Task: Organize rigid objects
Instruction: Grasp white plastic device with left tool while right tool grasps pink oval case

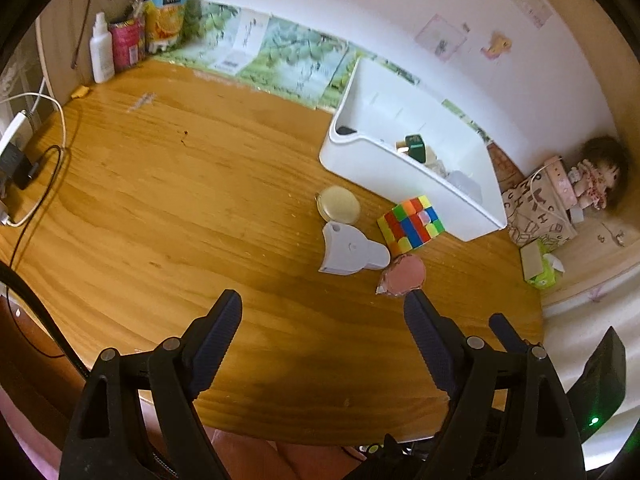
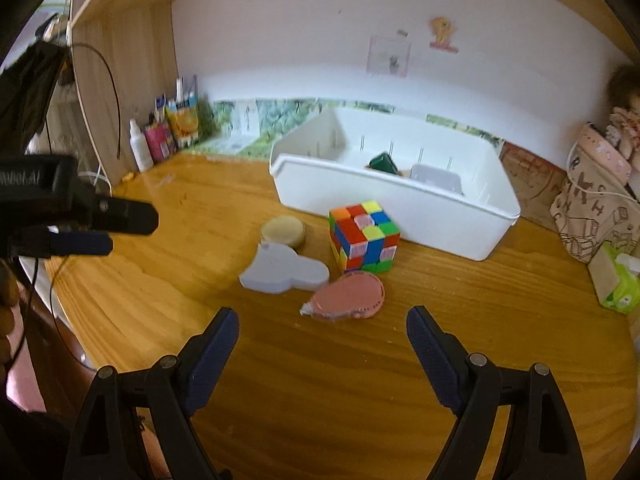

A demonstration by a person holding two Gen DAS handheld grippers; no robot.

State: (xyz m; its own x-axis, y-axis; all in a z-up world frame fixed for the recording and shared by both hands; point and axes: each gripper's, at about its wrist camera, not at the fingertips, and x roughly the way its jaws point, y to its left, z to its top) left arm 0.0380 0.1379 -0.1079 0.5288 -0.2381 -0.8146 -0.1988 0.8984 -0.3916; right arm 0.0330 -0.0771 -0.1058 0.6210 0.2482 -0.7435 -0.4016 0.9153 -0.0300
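Left wrist view looks down on the wooden table (image 1: 160,184) with the left gripper (image 1: 322,308) hovering above its near edge, jaws spread wide and holding nothing. Four loose things sit clustered just before the white bin (image 1: 404,176): a round tan compact (image 1: 339,205), a pale grey flat plastic piece (image 1: 348,252), a colour cube (image 1: 410,222) and a pink tape dispenser (image 1: 402,275), which lies just ahead of the right-hand fingertip. All look hard, light and smooth. The cube probably suits a squeeze across two opposite flat faces; the flat pieces would likely need a pinch across their thin edges and could slip. From above, this view shows the bin already holding a dark green block (image 1: 415,146) and some paler items.

Right wrist view sits lower, the right gripper (image 2: 323,322) also spread and empty, aimed at the tape dispenser (image 2: 348,295). It shows the thickness of the compact (image 2: 284,231) and the grey piece (image 2: 282,269), the cube (image 2: 363,236) standing close to the bin wall (image 2: 400,208), and the left gripper (image 2: 100,224) off to the side.
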